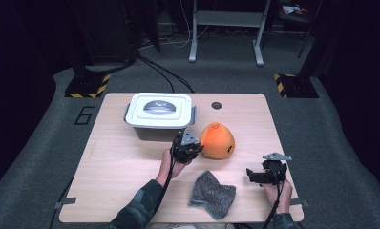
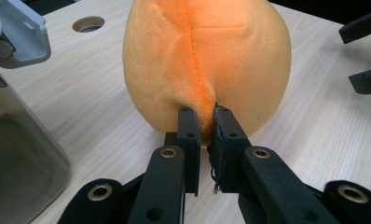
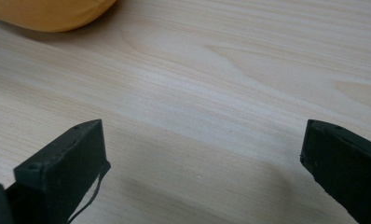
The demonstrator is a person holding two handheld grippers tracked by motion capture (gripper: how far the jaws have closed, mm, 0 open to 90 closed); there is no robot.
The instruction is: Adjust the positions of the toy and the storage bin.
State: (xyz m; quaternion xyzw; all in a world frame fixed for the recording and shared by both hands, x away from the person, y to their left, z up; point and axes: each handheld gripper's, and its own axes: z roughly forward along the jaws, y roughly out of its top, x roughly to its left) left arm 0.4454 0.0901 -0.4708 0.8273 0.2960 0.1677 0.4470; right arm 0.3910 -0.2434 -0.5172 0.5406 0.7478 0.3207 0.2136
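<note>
An orange plush toy, rounded with a pointed top, stands on the wooden table near its middle. My left gripper reaches it from the left. In the left gripper view that gripper is shut, pinching a fold of the plush low on its seam. My right gripper sits low at the table's right front, apart from the toy, jaws pointing left. In the right gripper view it is open wide over bare wood, with the plush's edge at top left.
A clear box with a white lid stands just behind the left gripper, close on the left in the left gripper view. A grey cloth lies crumpled at the front between the hands. A round hole marks the table's back.
</note>
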